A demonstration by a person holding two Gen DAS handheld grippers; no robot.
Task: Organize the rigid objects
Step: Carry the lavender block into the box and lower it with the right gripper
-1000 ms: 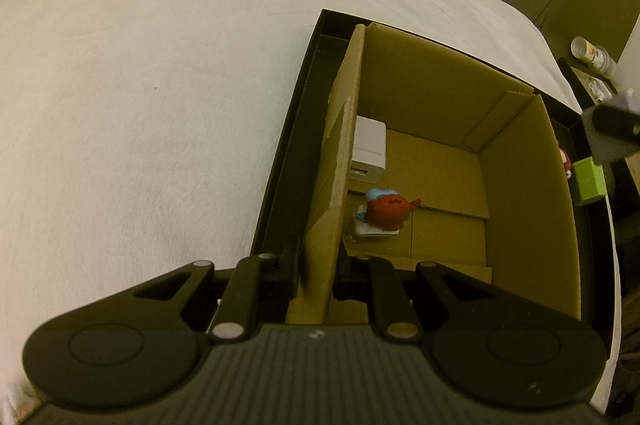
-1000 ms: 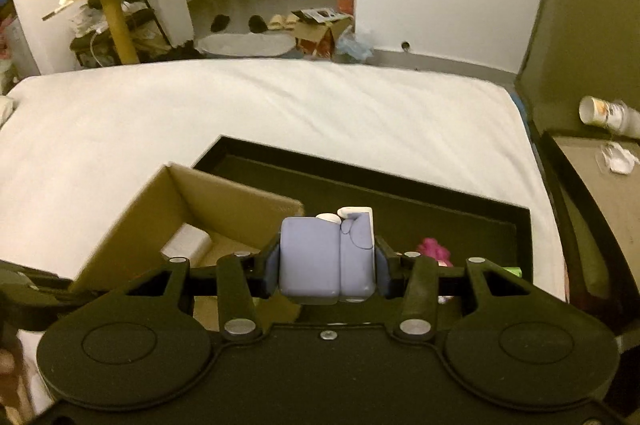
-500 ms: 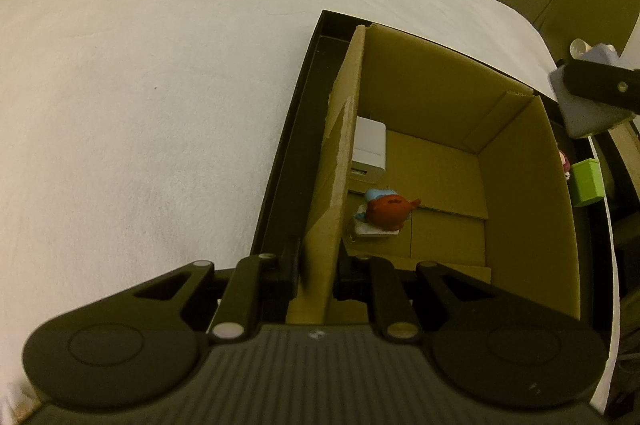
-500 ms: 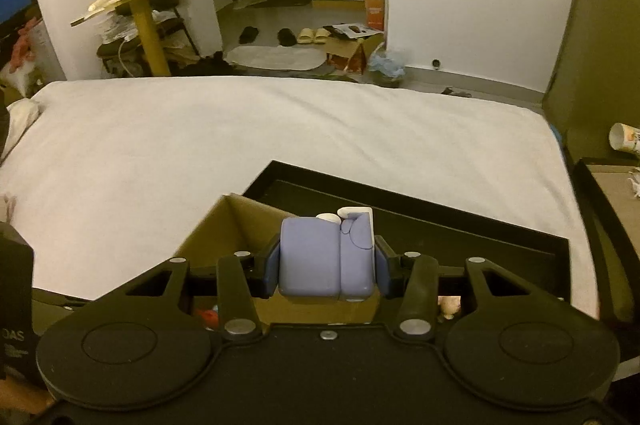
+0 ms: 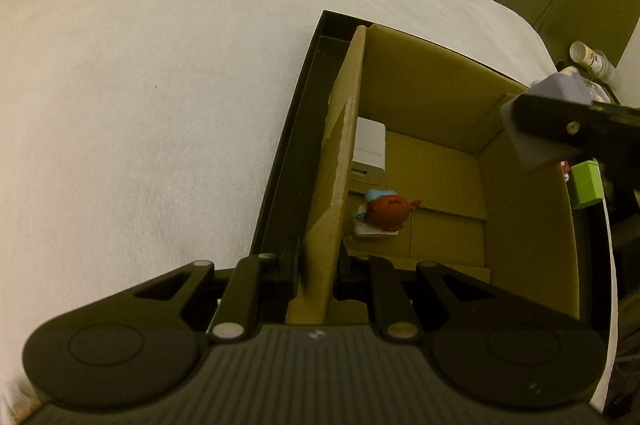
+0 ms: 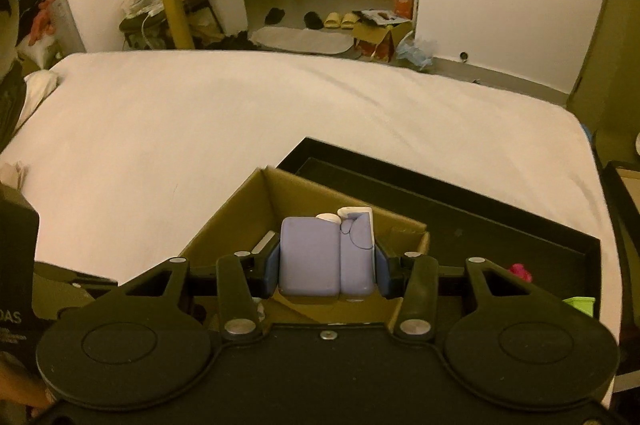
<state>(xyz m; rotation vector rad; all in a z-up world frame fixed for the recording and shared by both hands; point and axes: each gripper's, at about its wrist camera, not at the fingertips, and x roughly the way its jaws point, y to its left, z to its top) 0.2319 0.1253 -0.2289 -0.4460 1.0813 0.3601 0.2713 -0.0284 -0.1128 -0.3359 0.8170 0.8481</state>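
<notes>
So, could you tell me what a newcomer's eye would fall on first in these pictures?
Probably the lavender block clamped in the right gripper, held above the open cardboard box. Next, the left gripper pinching the box's near wall, with a red toy and a white charger lying on the box floor. The box sits in a black tray on a white bed.

Left gripper [image 5: 316,271] clamped on a cardboard wall, right gripper [image 6: 326,275] closed around a lavender block
</notes>
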